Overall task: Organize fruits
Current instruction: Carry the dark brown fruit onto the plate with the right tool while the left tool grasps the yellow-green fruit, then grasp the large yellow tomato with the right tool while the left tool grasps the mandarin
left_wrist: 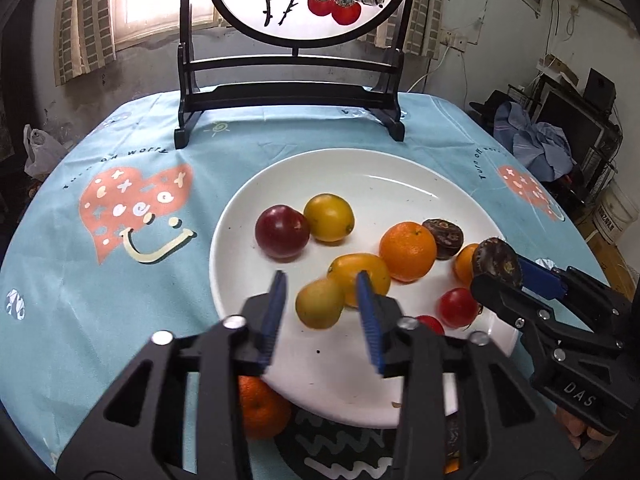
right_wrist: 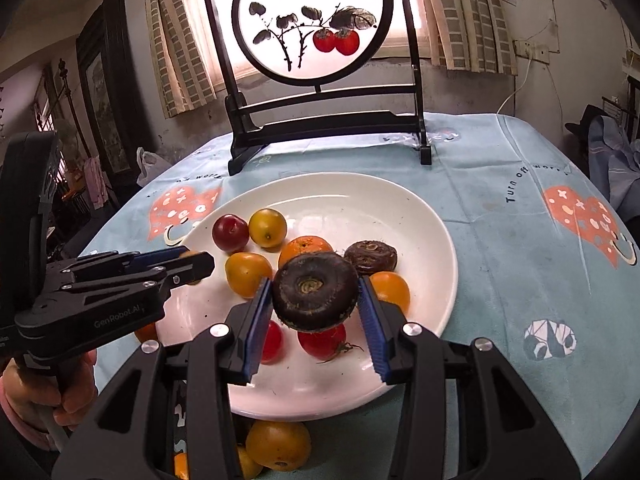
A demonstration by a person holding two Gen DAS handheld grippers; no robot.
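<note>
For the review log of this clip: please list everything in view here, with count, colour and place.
plate: one, white, middle of the table
tablecloth: one, light blue with pink hearts, covers the table
yellow fruits: three on the plate
plum: one, dark red, left on the plate
oranges: two on the plate, one partly hidden
tomatoes: two, red, near rim
water chestnuts: two, dark brown; one on the plate, one held
fruit: orange and yellow, off the plate at its near edge
screen: one, round painted panel in a black stand, far side
left gripper: open, empty, over the plate
right gripper: shut on a water chestnut
hand: one, holding the left gripper
</note>
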